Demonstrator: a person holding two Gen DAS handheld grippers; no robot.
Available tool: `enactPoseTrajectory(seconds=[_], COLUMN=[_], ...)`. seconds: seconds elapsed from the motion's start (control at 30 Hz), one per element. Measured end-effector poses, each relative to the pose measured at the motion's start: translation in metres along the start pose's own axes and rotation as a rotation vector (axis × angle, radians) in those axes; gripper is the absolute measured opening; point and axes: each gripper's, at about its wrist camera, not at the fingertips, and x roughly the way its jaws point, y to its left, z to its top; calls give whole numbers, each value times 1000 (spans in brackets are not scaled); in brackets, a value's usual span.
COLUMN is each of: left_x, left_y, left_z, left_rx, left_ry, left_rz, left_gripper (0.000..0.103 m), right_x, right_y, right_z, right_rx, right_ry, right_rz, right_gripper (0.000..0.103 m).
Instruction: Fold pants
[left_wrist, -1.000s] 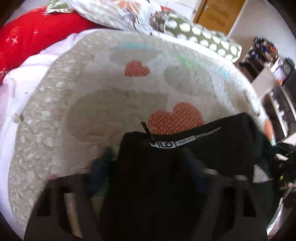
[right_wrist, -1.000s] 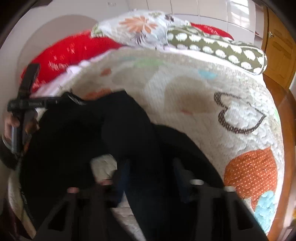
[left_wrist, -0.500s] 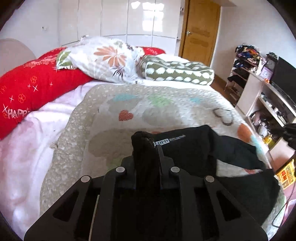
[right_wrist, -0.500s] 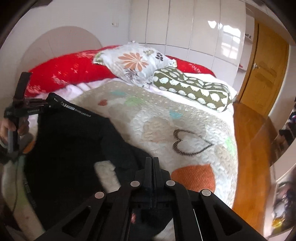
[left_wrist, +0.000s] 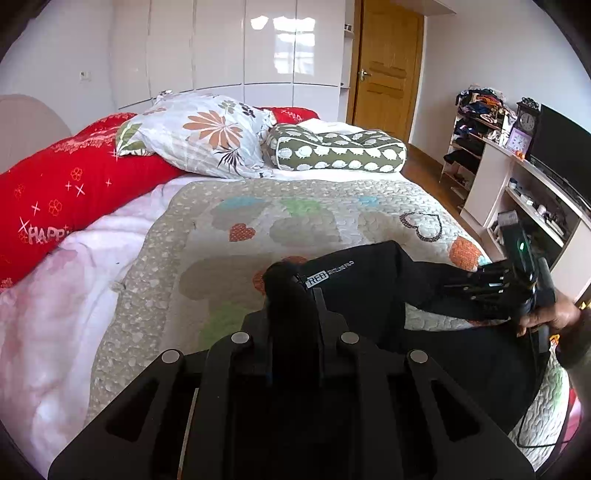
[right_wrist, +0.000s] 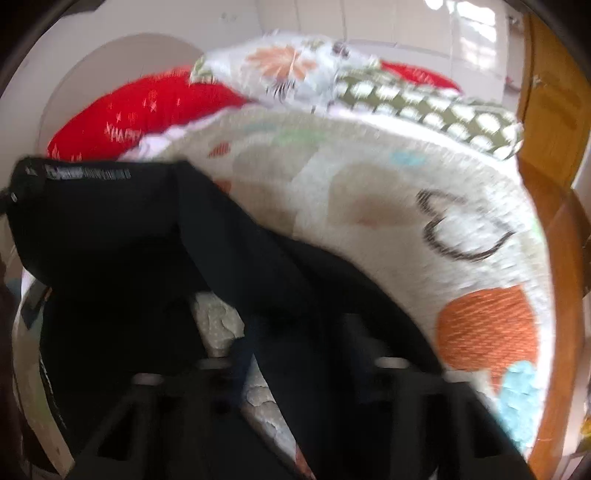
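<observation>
The black pants (left_wrist: 373, 280) lie on the quilt, waistband with a white label toward the left. My left gripper (left_wrist: 291, 291) is shut on a bunch of the waistband and holds it up off the bed. In the left wrist view my right gripper (left_wrist: 476, 286) sits at the right edge of the bed with a pant leg running into its fingers. In the blurred right wrist view the pants (right_wrist: 221, 251) spread in front, and my right gripper (right_wrist: 295, 332) has its fingers apart with a leg lying between them.
A heart-patterned quilt (left_wrist: 314, 218) covers the bed. A red bolster (left_wrist: 74, 188), a floral pillow (left_wrist: 199, 136) and a green pillow (left_wrist: 336, 151) lie at its head. Shelves and a TV (left_wrist: 554, 147) stand to the right; a wooden door (left_wrist: 384, 70) is behind.
My right gripper has opened from shut and dipped toward the bed, blurring its view. My left gripper still holds the waistband and has moved only a little.
</observation>
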Motion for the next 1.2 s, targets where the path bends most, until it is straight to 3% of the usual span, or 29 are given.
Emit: enactPoseTrajectory(seconds=[0.03,0.1,0.23,0.33,0.43,0.5,0.53,0.6,0.67,0.73,0.8,0.93,1.0,1.03,1.07,1.2], left_x=[0,0,-26,-54,-56,-45,-40,-43,-59,-79,-98,-112,-110,-107,-103,-81], left_y=[1,7,8,-14,-28,-26,-23,-17,-11,-5,-2,17,33,37,42,49], left_z=[1,3,-7,-49,-115,-146,-161,-170,-168,-163,-161,-157,-157,-156,-153,-149], left_rx=[-3,-21,-43,40,33,-5,-26,-78,-112,-107,-85,-132,-187,-214,-237,-271], left_ry=[2,3,-59,-108,-13,64,100,110,101,73,50,30,16,17,27,71], left_rz=[6,23,7,-17,-55,-44,-33,-57,-65,-63,-35,-14,2,3,-2,-10], left_gripper=[15,15,15,15,16,22,30,36,59,69,69,72,72,72,72,72], right_x=[3,-6,-83,-150,-169,-162,-152,-121,-112,-121,-136,-155,-155,-152,-148,-115], right_y=[3,7,-6,5,26,37,43,60,66,63,62,93,113,122,132,177], right_z=[0,1,0,-37,-92,-132,-152,-187,-205,-205,-201,-184,-171,-163,-156,-128], right_rx=[-18,-48,-16,-71,-146,-144,-148,-195,-208,-150,-103,-184,-228,-233,-228,-260], right_ry=[10,0,-153,-232,-157,-71,-14,104,125,103,85,20,-36,-55,-75,-87], right_rz=[-25,-71,-131,-139,-145,-95,-62,-76,-102,-73,-6,56,90,104,134,249], right_gripper=[3,3,3,3,3,3,3,3,4,5,5,8,24,42,51,51])
